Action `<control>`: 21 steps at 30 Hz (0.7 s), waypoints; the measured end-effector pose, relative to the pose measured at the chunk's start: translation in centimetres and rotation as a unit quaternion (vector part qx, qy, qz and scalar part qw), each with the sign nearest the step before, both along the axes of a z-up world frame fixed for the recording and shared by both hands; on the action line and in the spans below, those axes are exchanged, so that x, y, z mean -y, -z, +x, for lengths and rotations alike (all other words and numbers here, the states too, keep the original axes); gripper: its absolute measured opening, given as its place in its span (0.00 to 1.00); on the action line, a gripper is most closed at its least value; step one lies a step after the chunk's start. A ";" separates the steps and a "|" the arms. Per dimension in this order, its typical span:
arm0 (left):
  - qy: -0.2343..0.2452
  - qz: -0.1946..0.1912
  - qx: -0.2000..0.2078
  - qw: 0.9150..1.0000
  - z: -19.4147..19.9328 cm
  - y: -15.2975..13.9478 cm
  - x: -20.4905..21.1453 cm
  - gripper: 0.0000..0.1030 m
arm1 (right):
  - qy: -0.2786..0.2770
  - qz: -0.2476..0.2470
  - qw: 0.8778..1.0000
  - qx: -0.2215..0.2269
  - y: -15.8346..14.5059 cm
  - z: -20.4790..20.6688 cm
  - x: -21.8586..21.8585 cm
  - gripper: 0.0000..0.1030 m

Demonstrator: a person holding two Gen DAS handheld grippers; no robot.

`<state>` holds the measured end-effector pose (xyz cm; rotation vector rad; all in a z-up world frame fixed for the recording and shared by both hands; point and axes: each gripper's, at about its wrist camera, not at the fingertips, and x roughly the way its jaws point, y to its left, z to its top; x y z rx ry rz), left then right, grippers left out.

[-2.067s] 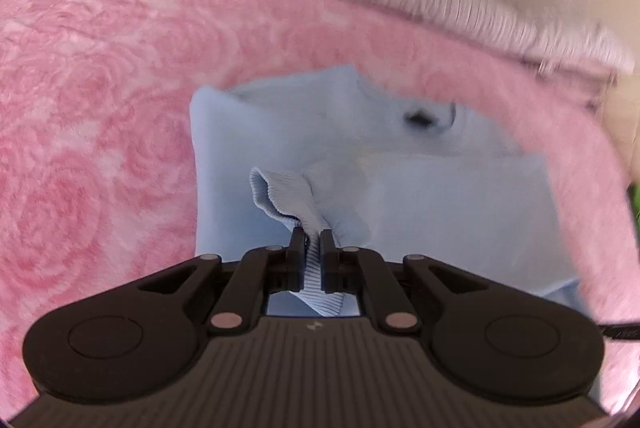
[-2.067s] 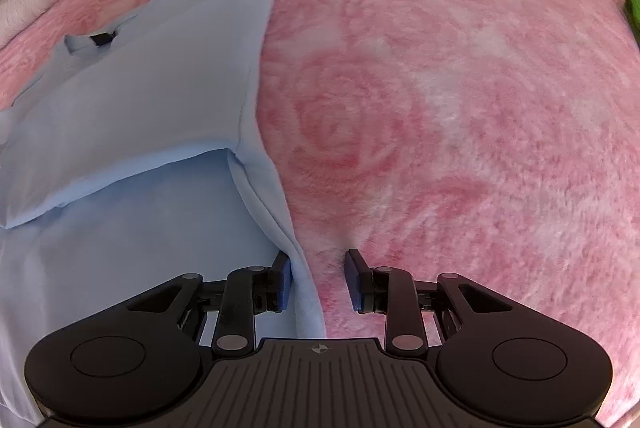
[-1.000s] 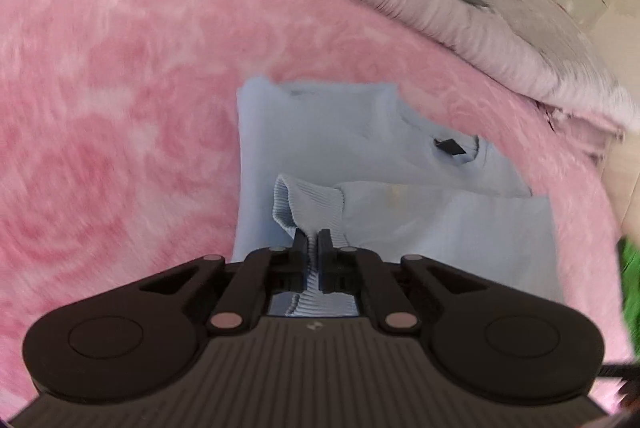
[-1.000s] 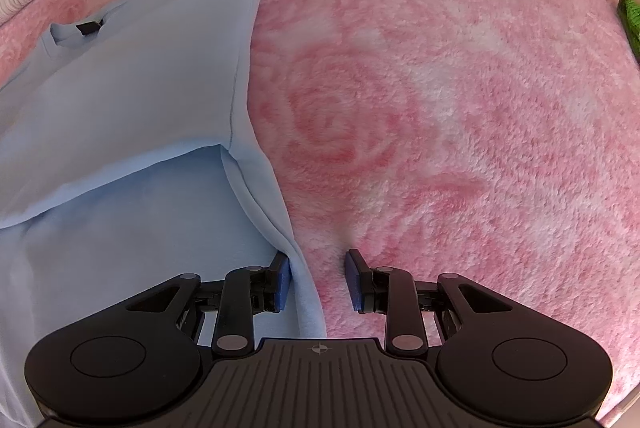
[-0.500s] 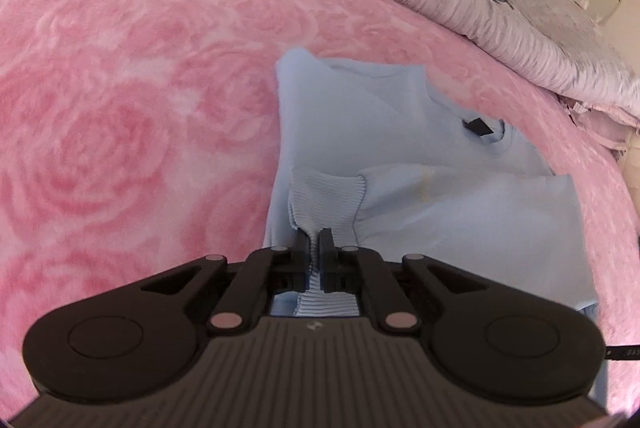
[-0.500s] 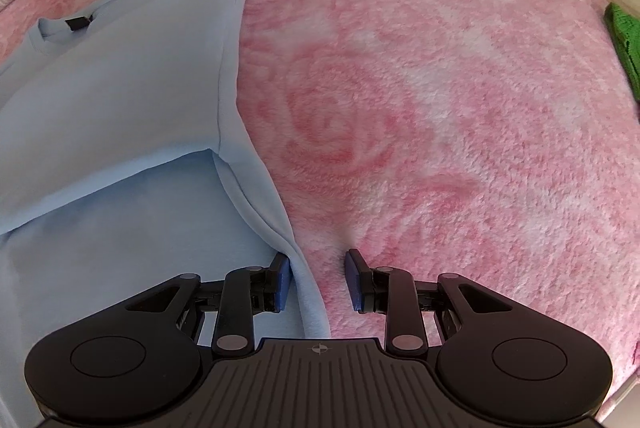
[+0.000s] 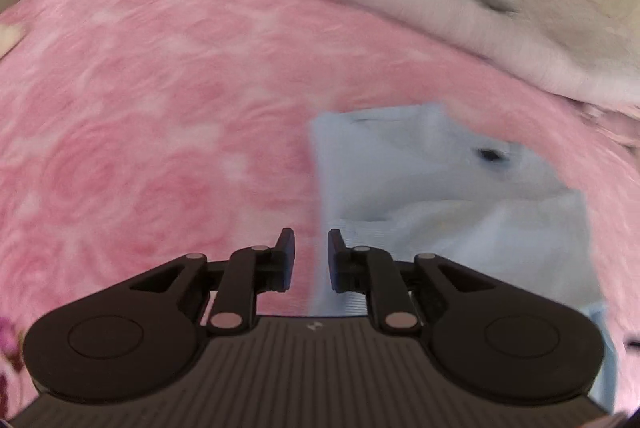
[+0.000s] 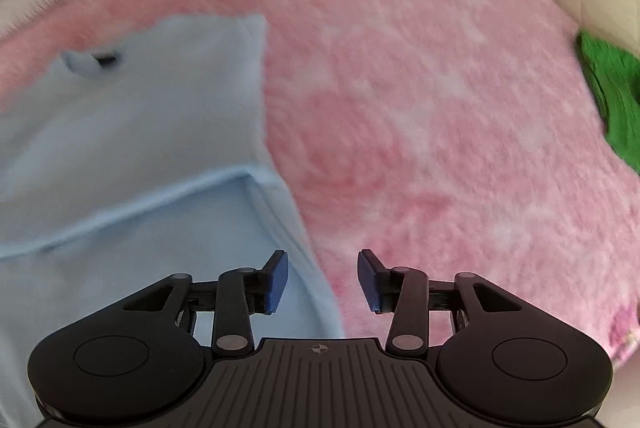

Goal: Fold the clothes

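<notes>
Pink blanket (image 7: 160,147) carries the blue sweatshirt (image 8: 132,155), partly folded, sleeve across chest. My left tongs (image 7: 311,260) and right tongs (image 8: 322,282) are opening, nothing gripped. Lift straight off so folds stay flat

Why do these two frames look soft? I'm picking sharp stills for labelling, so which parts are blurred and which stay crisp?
Left wrist view: the pink blanket and blue garment are smeared by motion, while the left gripper stays crisp. Right wrist view: the same smear, also on the green cloth; the right gripper is sharp. Both bend at the fisheye edges.
</notes>
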<state>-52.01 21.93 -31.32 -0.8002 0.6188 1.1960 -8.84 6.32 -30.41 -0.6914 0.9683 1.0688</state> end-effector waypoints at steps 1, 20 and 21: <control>0.024 0.005 0.000 1.000 1.0 0.0 0.3 0.12 | -0.008 0.020 1.000 -0.006 -0.3 -0.3 0.0 0.41; 0.077 0.006 0.009 0.997 4.6 2.0 14.6 0.08 | -0.098 0.079 0.992 -0.008 1.5 -0.2 7.7 0.25; 0.082 0.010 0.009 0.997 4.7 2.8 14.7 0.08 | -0.105 0.089 0.990 -0.009 2.0 -0.8 7.6 0.25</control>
